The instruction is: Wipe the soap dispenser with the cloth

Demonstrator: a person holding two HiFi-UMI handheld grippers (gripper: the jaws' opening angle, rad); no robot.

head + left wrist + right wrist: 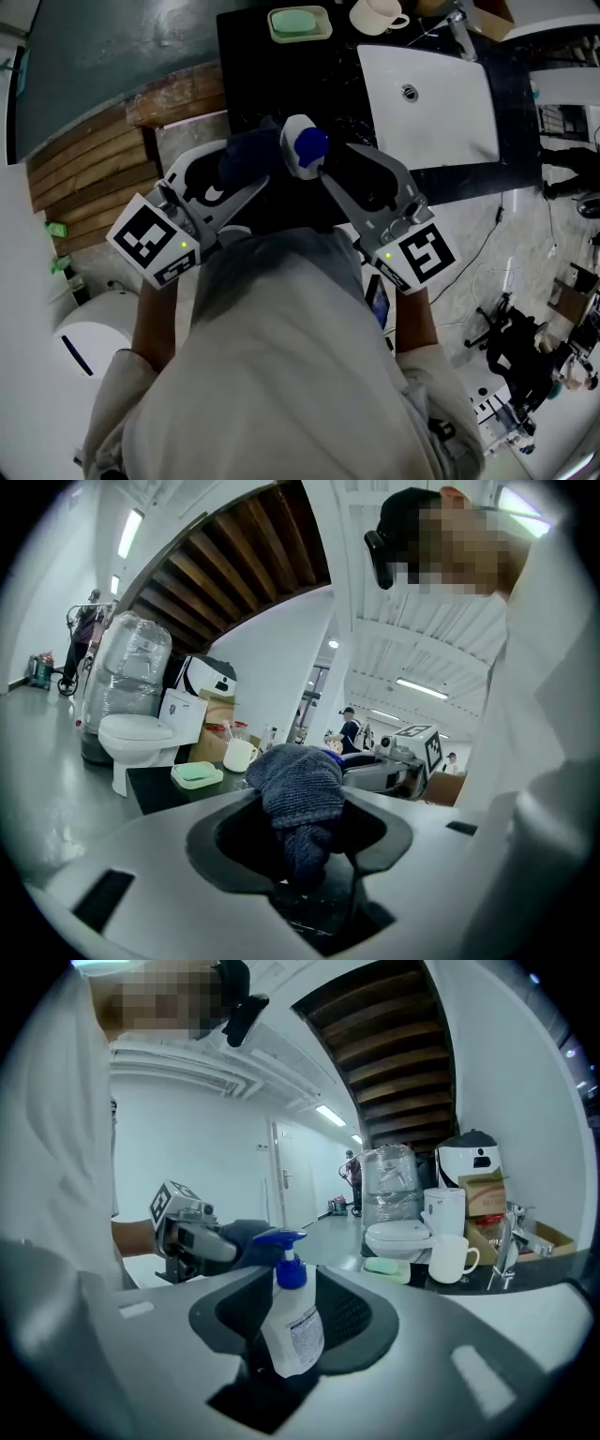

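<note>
White plastic with a blue pump head: the soap dispenser [292, 1330] is held in the air, tilted a little, and is clamped between the jaws of the right hand-held gripper [335, 161], whose pads are pressed on the sides of the bottle. A printed label is seen on its front, too small to be read. Just beside the dispenser's pump head, a dark blue cloth [298, 785] is bunched. It is pinched at its lower end by the closed jaws of the left hand-held gripper [246, 167]. Whether the cloth is touching the dispenser cannot be told. Below and beyond the dispenser a black bench [248, 56] is seen. A white sink [441, 103] is set into it, to the right of the dispenser in the head view. Farther beyond the dispenser, a green soap dish [300, 23] and a white mug [375, 14] are stood at the back of the bench. A white toilet [141, 738] is seen well beyond the dispenser in the left gripper view.
</note>
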